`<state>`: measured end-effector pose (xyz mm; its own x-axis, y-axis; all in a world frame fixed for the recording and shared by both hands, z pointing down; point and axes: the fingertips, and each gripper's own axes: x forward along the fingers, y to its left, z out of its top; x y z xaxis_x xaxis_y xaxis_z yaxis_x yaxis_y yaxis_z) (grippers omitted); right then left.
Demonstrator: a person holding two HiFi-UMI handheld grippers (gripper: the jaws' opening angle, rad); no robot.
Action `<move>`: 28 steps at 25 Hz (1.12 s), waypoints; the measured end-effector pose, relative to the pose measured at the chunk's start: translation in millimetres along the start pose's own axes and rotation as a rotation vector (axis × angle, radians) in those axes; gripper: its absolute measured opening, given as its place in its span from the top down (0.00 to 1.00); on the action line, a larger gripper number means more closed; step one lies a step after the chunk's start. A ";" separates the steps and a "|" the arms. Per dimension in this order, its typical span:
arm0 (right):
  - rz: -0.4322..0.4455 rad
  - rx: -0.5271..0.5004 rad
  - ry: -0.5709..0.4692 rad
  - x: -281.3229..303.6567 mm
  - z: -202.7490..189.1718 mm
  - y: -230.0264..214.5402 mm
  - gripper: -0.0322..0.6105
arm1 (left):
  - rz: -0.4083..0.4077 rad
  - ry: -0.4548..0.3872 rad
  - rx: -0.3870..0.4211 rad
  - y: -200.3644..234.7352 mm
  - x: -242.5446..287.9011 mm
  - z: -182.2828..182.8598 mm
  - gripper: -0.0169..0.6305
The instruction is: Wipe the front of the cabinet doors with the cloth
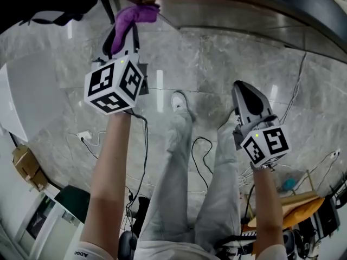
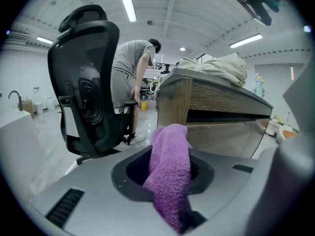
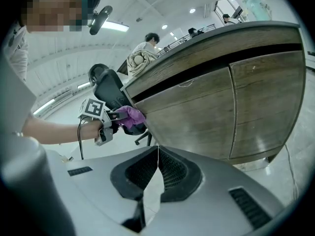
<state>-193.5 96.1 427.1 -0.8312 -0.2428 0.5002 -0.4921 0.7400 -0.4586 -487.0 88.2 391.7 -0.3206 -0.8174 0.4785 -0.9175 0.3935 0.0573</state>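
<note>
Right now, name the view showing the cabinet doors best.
The right gripper view: both cabinet doors face it, seam visible. The left gripper view sees them at a grazing angle behind the cloth; the head view shows only the counter edge.

Purple cloth (image 1: 134,15) in left gripper (image 1: 123,34) jaws, right gripper (image 1: 243,88) apart over grey floor (image 1: 217,53).

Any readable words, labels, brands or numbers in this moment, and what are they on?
Sleeve: short dark print at the hem, too small and cut off to read.
Left marker cube and right marker cube: black-and-white square patterns only, no words.
Nothing else is legible in any view.
</note>
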 end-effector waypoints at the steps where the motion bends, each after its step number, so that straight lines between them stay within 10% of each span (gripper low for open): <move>1: 0.002 0.002 0.000 -1.4 -0.4 -1.1 0.91 | -0.006 -0.001 -0.005 -3.6 -2.5 -1.9 0.83; 20: -0.164 0.144 0.006 -138.8 -49.5 -149.4 0.91 | -0.403 0.102 0.077 -340.4 43.1 -65.6 0.83; 28: -0.235 0.228 -0.024 -158.7 -71.9 -168.9 0.91 | -0.384 0.150 0.056 -354.1 86.4 -73.0 0.83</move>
<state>40.1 54.7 478.0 -0.6925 -0.4069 0.5958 -0.7143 0.5030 -0.4866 -172.6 -91.0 476.7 0.0817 -0.8282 0.5544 -0.9766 0.0446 0.2106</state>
